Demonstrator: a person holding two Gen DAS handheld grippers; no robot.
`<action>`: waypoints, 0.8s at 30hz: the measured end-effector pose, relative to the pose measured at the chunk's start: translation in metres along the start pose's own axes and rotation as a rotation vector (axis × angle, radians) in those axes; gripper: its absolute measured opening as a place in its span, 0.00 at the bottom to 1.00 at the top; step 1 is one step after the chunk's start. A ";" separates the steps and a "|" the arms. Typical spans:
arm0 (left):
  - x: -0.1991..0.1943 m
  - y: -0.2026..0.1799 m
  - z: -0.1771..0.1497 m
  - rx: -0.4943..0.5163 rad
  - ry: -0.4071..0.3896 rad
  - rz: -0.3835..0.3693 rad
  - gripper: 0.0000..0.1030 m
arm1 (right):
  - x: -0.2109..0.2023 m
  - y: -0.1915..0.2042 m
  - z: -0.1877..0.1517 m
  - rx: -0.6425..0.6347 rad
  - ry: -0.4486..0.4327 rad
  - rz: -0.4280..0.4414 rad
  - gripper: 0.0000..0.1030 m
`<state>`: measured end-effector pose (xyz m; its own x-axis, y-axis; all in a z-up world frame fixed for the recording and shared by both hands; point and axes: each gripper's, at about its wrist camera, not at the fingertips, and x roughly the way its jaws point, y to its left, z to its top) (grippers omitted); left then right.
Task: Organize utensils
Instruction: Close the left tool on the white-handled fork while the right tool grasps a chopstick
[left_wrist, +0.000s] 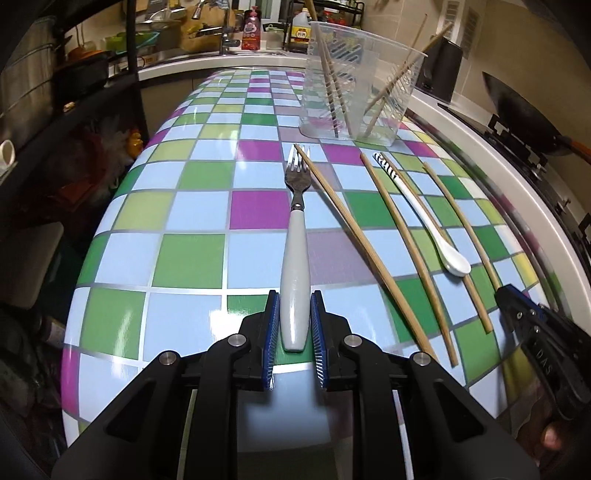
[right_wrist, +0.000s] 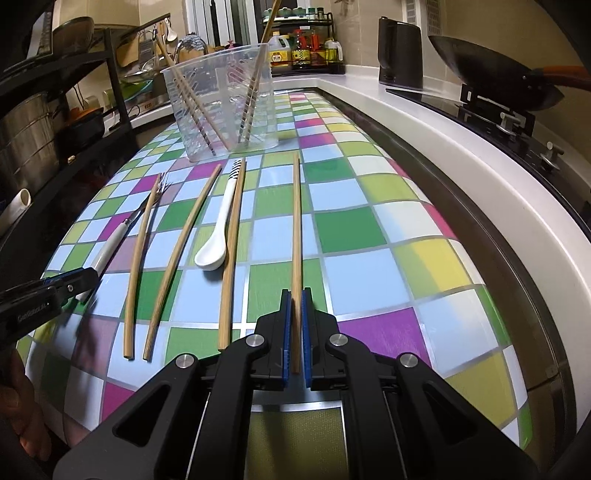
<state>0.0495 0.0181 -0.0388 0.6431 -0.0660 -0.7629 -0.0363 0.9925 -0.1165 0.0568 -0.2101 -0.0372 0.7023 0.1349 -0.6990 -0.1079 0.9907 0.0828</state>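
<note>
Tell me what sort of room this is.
Most likely a home kitchen: a wok sits on a stove at the counter, oil and sauce bottles fill a rack, and a sink tap stands behind the table.

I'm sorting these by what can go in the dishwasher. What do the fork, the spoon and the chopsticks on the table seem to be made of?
Fork: dull grey metal tines and neck, with a glossy pale handle that shines like plastic or glazed ceramic.
Spoon: glossy white with a striped handle end, probably ceramic, possibly melamine.
Chopsticks: matte tan with faint grain, likely bamboo or wood.
</note>
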 end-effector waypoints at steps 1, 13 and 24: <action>0.000 0.000 0.000 0.009 -0.002 0.003 0.18 | 0.000 0.001 0.000 -0.003 -0.001 0.002 0.06; 0.005 -0.008 0.003 0.017 -0.025 -0.002 0.27 | -0.001 0.003 -0.003 -0.011 -0.012 0.024 0.07; 0.003 -0.001 0.001 -0.014 -0.049 0.034 0.17 | -0.001 0.002 -0.003 -0.002 -0.018 0.022 0.06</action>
<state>0.0524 0.0169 -0.0397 0.6780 -0.0271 -0.7346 -0.0689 0.9926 -0.1003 0.0535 -0.2083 -0.0385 0.7123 0.1565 -0.6842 -0.1249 0.9875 0.0959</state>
